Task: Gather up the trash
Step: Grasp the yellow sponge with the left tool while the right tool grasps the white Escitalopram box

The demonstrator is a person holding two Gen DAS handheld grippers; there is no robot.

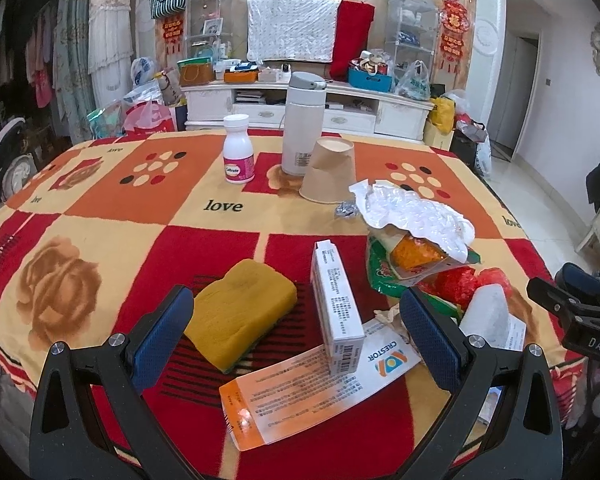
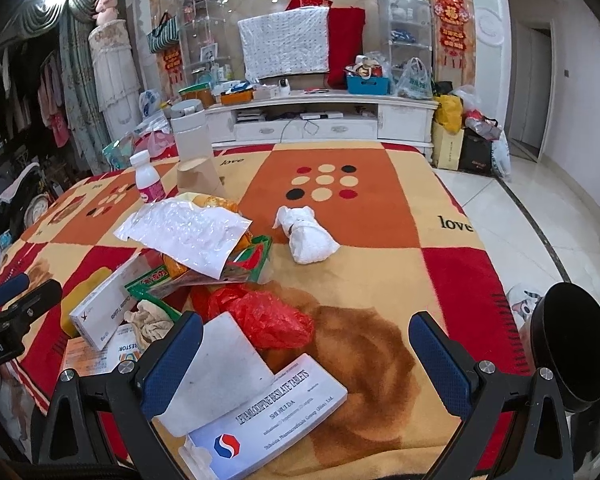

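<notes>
Hovering over table litter, both claws [image 1: 296, 328] [image 2: 306, 354] agape.

- A white crumpled tissue wad [image 2: 308, 236] is lying alone on the orange square of the table.
- A crumpled red plastic bag [image 2: 274, 322] is sitting beside a folded white leaflet [image 2: 268, 420].
- A white bubble-textured plastic sheet [image 1: 416, 216] is draping over orange-and-green snack wrappers [image 1: 412, 264].
- A narrow white cardboard medicine box [image 1: 338, 304] is standing on its long edge on an orange-edged flattened carton [image 1: 300, 396].
- A dented brown paper cup [image 1: 330, 170] is sitting upside down.
</notes>
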